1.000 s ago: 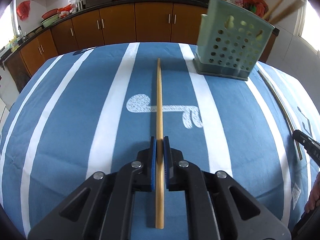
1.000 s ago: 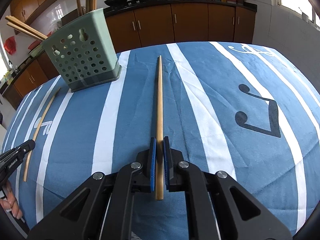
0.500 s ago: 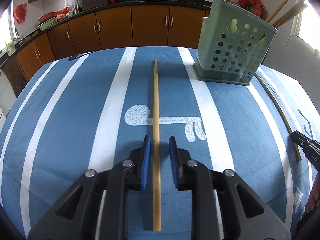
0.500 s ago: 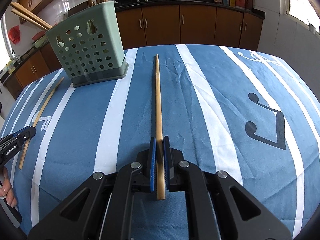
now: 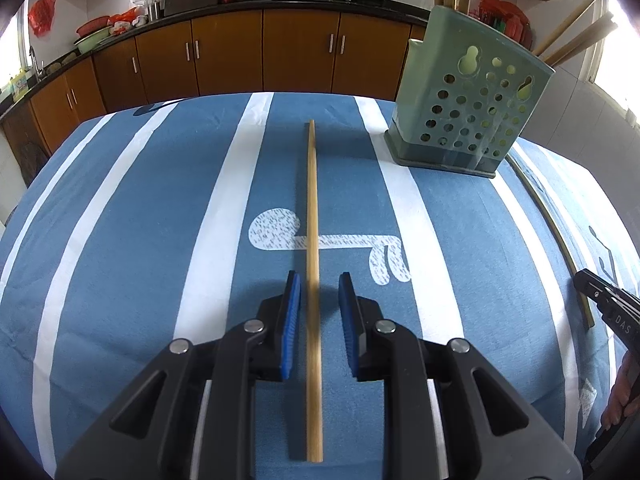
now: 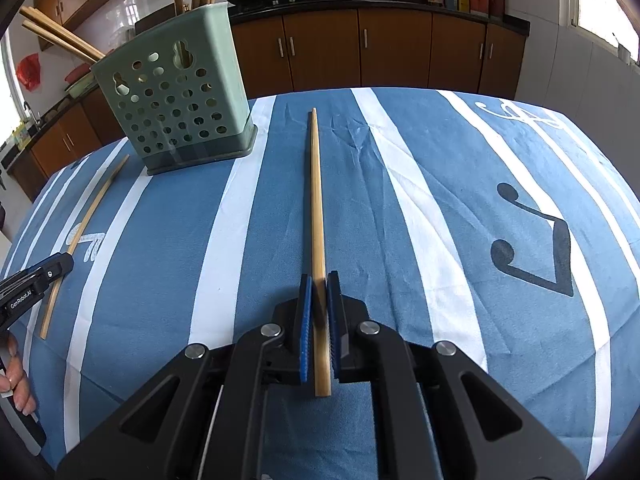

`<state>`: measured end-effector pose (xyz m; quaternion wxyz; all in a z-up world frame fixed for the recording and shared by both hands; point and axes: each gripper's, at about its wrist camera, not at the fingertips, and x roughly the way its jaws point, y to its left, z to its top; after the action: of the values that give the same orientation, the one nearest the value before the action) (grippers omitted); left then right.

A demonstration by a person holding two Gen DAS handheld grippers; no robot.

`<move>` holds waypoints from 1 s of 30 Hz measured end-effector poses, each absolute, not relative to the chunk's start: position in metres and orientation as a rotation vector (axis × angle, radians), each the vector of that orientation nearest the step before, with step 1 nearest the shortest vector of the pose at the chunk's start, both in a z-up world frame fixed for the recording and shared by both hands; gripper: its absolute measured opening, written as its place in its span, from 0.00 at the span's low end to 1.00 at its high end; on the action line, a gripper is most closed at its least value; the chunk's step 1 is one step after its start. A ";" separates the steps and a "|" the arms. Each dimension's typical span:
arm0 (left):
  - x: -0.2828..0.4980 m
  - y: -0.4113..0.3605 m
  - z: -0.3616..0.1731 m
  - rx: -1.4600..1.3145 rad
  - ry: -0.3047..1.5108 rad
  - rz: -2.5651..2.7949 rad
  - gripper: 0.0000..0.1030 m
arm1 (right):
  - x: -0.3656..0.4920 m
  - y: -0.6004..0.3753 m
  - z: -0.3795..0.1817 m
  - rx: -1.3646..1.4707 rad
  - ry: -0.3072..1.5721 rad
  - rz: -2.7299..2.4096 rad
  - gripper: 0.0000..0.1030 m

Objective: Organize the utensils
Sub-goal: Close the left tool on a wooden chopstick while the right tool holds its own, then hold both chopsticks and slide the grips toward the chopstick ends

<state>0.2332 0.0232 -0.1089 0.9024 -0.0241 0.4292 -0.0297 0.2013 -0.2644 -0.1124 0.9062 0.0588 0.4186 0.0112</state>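
Kitchen cabinets (image 5: 296,56) in brown wood ran behind a table spread with a blue cloth (image 5: 140,208) striped in white, and on that cloth stood the green perforated holder (image 5: 468,108), the landmark for everything else.

Several chopsticks (image 6: 60,40) already stood in the holder, their ends leaning out above its rim, so part of the sorting looked done. Two more were yet to go in.

One chopstick (image 5: 312,216) lay flat on the cloth to the left of the holder as the left wrist camera saw it, its far tip about level with the holder's base. The left gripper (image 5: 318,284) straddled its near part with the blue pads parted and clear of the wood on both sides, so that stick was released, not gripped.

The other chopstick (image 6: 318,216) pointed away past the right side of the holder in the right wrist view. The right gripper (image 6: 318,284) was clenched on its near end, pads pressed against the wood. Whether the far tip rested on the cloth or hung just above it could not be told.

Judged from this, the task was somewhere in the middle: the right-hand stick needed carrying to the holder and dropping in upright, and the stick under the left gripper had to be grasped and delivered the same way. No other loose utensils showed on the cloth.
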 end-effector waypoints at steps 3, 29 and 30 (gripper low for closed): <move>0.233 0.023 -0.109 -0.059 0.887 -0.066 0.21 | 0.202 -0.264 -0.112 0.122 0.864 0.024 0.09; 0.232 0.020 -0.108 -0.047 0.889 -0.069 0.21 | 0.201 -0.262 -0.112 0.113 0.862 0.044 0.16; 0.231 0.016 -0.108 -0.001 0.892 -0.067 0.21 | 0.201 -0.262 -0.112 0.110 0.863 0.045 0.16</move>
<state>0.2311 0.0164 -0.1081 0.9016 -0.0002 0.4313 -0.0322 0.2009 -0.2622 -0.1123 0.9067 0.0531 0.4178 0.0216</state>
